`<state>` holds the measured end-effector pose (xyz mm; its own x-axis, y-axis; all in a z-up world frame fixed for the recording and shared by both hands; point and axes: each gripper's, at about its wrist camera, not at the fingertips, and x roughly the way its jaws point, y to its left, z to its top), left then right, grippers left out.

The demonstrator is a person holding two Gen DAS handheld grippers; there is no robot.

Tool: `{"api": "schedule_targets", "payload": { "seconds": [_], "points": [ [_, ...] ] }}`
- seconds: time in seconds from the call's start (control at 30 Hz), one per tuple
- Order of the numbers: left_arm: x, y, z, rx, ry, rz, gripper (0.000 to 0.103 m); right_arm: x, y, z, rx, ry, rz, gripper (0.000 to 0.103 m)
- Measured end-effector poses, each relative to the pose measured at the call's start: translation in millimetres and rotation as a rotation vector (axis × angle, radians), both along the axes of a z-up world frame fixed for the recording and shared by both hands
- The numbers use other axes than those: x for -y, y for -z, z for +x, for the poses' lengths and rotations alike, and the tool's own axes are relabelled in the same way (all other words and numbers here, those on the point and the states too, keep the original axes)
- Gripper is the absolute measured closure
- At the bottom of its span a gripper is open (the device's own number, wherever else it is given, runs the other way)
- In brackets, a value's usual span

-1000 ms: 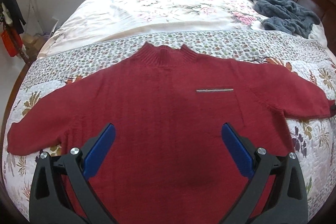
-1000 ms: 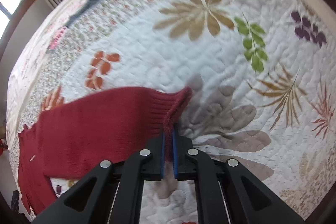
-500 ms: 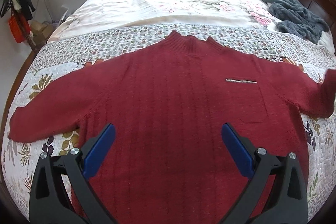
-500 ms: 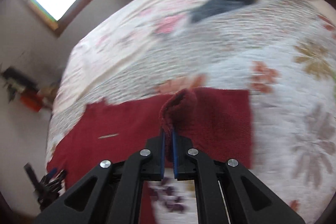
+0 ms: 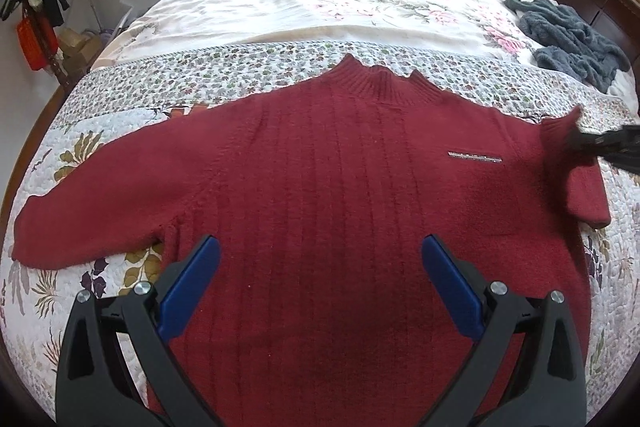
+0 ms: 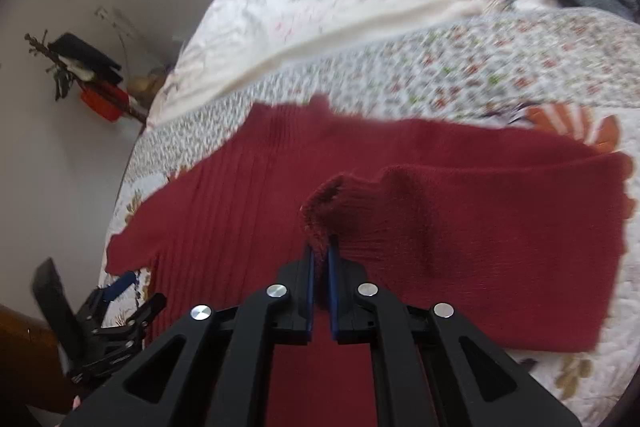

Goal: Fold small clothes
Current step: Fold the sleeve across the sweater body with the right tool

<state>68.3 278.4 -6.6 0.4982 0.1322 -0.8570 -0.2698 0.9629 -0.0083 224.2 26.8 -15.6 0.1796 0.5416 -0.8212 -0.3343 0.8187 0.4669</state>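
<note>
The red sweater (image 5: 340, 187) lies flat, front up, on the floral quilt (image 5: 240, 75). The right gripper (image 6: 320, 255) is clamped on its sleeve cuff (image 6: 324, 203), folded over the chest. The left gripper (image 5: 320, 279) hovers wide apart above the near hem.

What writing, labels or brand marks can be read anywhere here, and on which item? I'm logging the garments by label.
No text is readable in either view.
Red sweater: a narrow silver strip sits on the chest above the pocket; it may carry lettering, but it is too small to read.
Red item hanging by the wall: no legible marking.
Right wrist view: too blurred to show any text.
</note>
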Motion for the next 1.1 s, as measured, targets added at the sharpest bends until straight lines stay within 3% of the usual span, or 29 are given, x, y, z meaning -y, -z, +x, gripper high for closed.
{"api": "schedule_targets", "payload": {
  "seconds": [0.1,0.17,0.3,0.53,0.6,0.7,0.77,0.83,0.9,0.97,1.03,1.1],
  "points": [
    [4.2,0.4,5.4,-0.002,0.015,-0.013,0.003,-13.1,17.2,0.6,-0.029,-0.02,-0.021,0.097],
    [10.0,0.3,10.4,-0.003,0.029,-0.022,0.003,-14.3,25.2,-1.2,-0.05,-0.035,-0.013,0.089],
    [26.9,1.4,23.7,-0.008,0.072,-0.055,0.003,4.8,16.9,-6.7,-0.072,-0.05,0.12,0.072],
    [70.0,17.3,71.2,-0.075,0.16,-0.255,0.004,78.2,-3.5,-20.6,-0.02,0.074,0.156,0.072],
    [85.3,29.3,90.6,-0.116,0.183,-0.343,0.004,103.6,-1.8,-27.9,-0.013,0.12,0.141,0.072],
    [104.4,50.4,113.2,-0.176,0.187,-0.394,0.007,126.1,1.4,-35.2,-0.01,0.169,0.125,0.072],
    [112.4,64.9,125.8,-0.214,0.173,-0.423,0.013,141.7,4.0,-41.7,-0.01,0.198,0.126,0.072],
    [119.0,83.5,137.0,-0.271,0.153,-0.484,0.029,153.1,5.3,-47.2,-0.004,0.219,0.121,0.072],
    [124.2,94.0,143.5,-0.298,0.135,-0.536,0.03,161.6,5.3,-50.6,0.005,0.231,0.118,0.071],
    [130.3,96.2,148.0,-0.298,0.124,-0.511,0.036,169.8,4.0,-53.6,0.014,0.24,0.119,0.071],
    [134.7,92.8,150.9,-0.283,0.112,-0.464,0.065,171.9,3.3,-55.0,0.025,0.245,0.109,0.071],
    [129.1,88.4,150.6,-0.26,0.1,-0.493,0.083,171.8,5.5,-55.2,0.031,0.245,0.097,0.071]
  ]
}}
